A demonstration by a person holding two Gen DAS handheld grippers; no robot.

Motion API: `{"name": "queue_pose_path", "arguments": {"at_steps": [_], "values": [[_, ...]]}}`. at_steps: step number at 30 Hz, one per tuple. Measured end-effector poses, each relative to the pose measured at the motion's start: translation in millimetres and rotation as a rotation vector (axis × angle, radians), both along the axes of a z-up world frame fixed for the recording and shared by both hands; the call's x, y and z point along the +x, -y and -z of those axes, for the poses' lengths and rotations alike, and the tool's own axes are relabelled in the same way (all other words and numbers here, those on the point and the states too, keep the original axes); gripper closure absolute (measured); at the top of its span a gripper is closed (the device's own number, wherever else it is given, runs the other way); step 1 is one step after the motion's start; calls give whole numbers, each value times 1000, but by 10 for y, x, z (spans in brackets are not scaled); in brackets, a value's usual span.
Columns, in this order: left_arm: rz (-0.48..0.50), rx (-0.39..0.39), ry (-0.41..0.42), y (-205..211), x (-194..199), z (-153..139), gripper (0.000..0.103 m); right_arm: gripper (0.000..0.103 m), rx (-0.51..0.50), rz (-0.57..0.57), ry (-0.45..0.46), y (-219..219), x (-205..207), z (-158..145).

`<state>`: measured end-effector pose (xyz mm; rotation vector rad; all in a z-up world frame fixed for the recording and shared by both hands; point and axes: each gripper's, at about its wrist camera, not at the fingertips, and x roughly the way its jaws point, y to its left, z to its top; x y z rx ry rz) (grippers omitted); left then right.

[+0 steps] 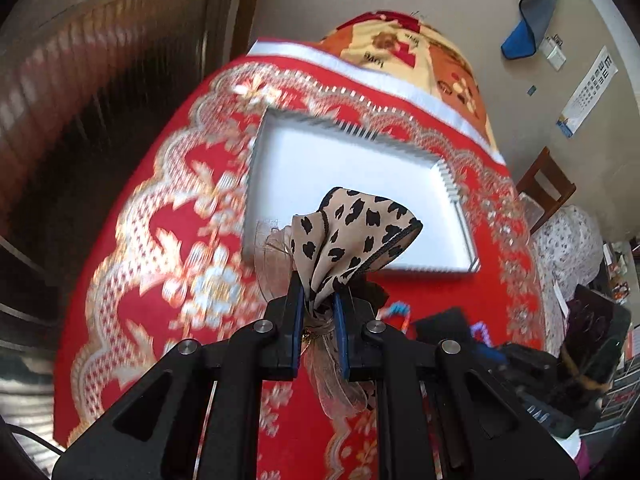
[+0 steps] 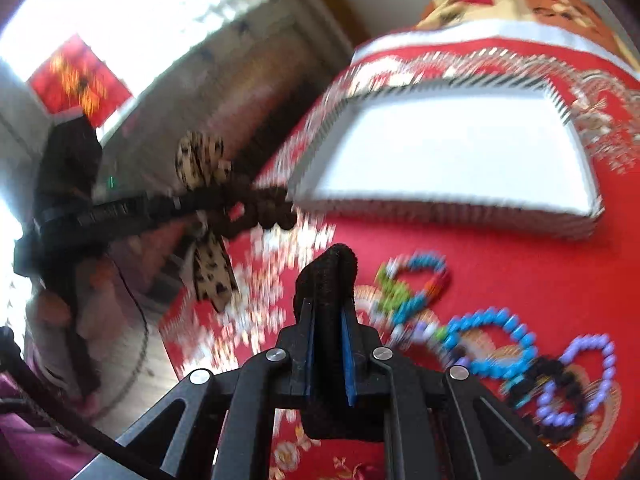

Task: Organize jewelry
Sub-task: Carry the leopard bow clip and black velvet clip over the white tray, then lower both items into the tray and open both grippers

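Leopard-print bow (image 1: 352, 236): beige fabric with black spots and sheer ribbon tails, raised above the worktop, clamped at its knot. Black fuzzy band (image 2: 330, 280): folded upright and pinched. White tray (image 2: 452, 156): rectangular, ribbed rim, flat on the red cloth. Three bead bracelets lie loose before the tray: multicoloured (image 2: 416, 288), blue (image 2: 492, 344), purple (image 2: 588, 376), the last overlapping a black piece.

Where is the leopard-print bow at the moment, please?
Left wrist view, centre: the leopard-print bow is clamped in the left gripper, above the white tray's near edge.
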<state>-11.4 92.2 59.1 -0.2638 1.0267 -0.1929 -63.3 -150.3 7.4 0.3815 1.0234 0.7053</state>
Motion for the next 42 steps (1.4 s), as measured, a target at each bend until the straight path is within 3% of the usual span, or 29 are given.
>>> {"name": "queue_pose_path", "arguments": {"at_steps": [4,9,16,21,25,28,29,37,42], "values": [[-5,19,34,105,354,-99,90,92,17,138,38,378,305,-186],[-23,57,13,227,828,42,90,92,3,257,29,739,826,-208],[-79,129,-101,222,1282,577,90,92,-21,297,-57,825,1511,224],[-107,165,-157,200,1401,856,90,92,-66,298,-113,811,1744,630],[-99,171,-164,212,1434,954,81,92,-95,304,-134,819,1801,803],[-86,159,-160,245,1435,966,63,78,-111,305,-122,831,1816,793],[-85,151,-157,243,1437,960,62,65,-109,305,-120,842,1810,778],[-103,130,-152,145,1317,795,61,62,-101,292,-54,972,1549,475],[-103,127,-128,117,1144,651,61,62,-105,296,-62,1013,1323,400]]}}
